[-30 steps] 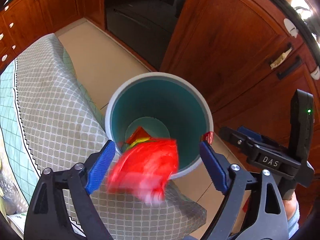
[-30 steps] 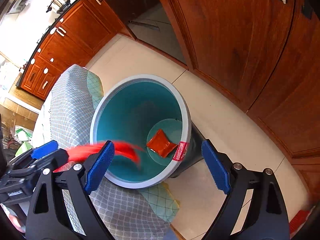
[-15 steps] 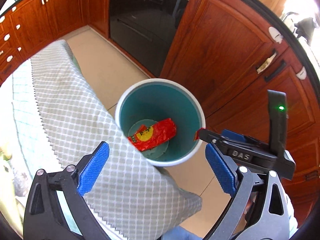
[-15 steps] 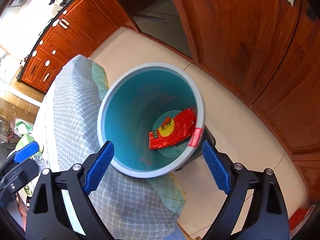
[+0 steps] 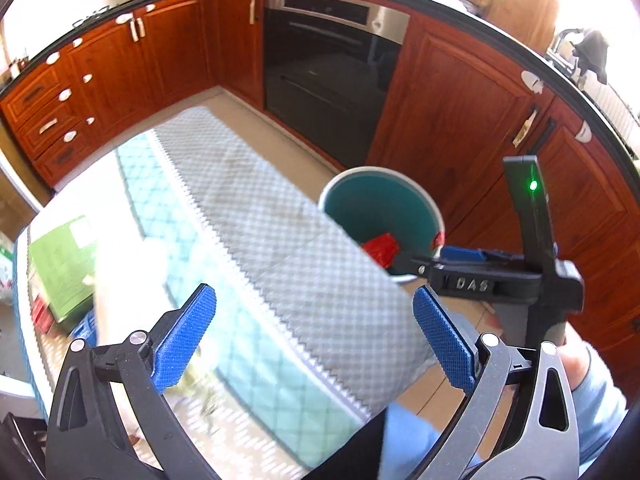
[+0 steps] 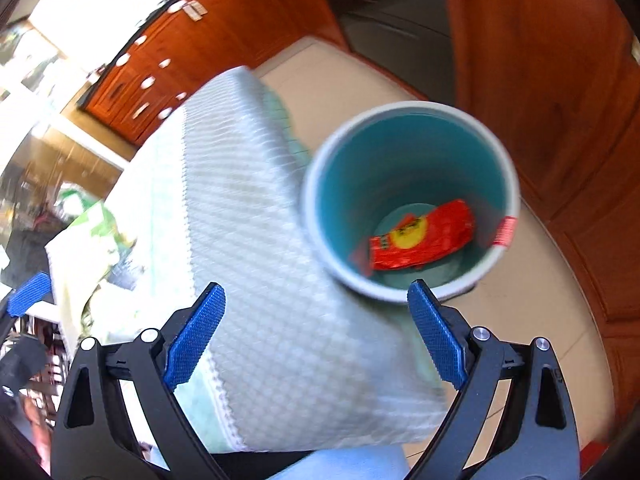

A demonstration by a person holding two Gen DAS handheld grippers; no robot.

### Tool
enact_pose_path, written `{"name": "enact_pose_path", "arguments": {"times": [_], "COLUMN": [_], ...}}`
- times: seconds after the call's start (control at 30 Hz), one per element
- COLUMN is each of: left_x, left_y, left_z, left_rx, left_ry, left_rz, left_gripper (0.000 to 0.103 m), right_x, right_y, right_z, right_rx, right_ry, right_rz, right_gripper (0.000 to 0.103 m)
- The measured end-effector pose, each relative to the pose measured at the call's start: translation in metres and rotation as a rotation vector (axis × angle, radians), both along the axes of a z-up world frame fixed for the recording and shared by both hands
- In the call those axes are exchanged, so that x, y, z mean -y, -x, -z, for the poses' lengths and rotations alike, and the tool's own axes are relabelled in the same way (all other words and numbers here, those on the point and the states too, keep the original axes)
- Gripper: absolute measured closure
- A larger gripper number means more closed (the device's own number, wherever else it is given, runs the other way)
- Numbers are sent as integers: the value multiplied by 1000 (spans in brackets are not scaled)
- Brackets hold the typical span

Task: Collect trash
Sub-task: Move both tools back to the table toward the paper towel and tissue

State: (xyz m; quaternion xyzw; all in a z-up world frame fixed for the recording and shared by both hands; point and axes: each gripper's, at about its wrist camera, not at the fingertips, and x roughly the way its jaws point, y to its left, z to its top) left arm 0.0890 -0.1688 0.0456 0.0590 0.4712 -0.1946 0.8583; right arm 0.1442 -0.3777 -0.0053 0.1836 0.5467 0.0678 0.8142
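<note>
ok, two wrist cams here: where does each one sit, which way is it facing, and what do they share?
Left wrist: on the left gripper, angled down over the quilted table cover toward the oven; shows its own open blue pads, the right gripper and a hand.
Right wrist: on the right gripper, angled down at the teal trash bin holding a red wrapper; shows its own open pads and a left-gripper pad.
Shared: bin, wrapper, table cover, wooden cabinets.

Grey quilted tablecloth [image 5: 280, 248] over table; black oven [image 5: 328, 80] among red-brown wooden cabinets [image 5: 452, 120].
</note>
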Motion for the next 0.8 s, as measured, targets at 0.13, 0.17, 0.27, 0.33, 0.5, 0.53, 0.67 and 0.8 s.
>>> {"name": "enact_pose_path", "arguments": {"times": [0.13,0.17,0.27,0.33,0.5,0.53,0.67,0.8], "left_x": [-53,-66,-107,-134,-192,-201,-221,-231], "left_y": [21,25,36,40,44,45,50,49], "left_z": [-9,-11,-14,-10,18,25,49,68], "left_rx": [21,28,53,55,2,-15,-59,-82], "left_ry": [19,29,39,41,74,85,102,112], "left_rz": [-65,-82,-136,-176,-267,-280,-301,-301], "left_gripper": [4,4,4,4,4,4,4,4], "right_x": [-43,-54,-87,-107,-160,-170,-209,-244], "right_y": [2,1,0,-2,-5,-4,-8,-9], "right_z": [-21,-26,-43,-55,-76,-76,-76,-81], "right_rx": [42,49,78,96,135,137,134,194], "right_ry": [-5,-7,-6,-4,15,19,47,104], "right_rz": [-94,-116,-166,-194,-287,-305,-352,-399], "right_gripper": [15,15,15,15,15,15,15,17]}}
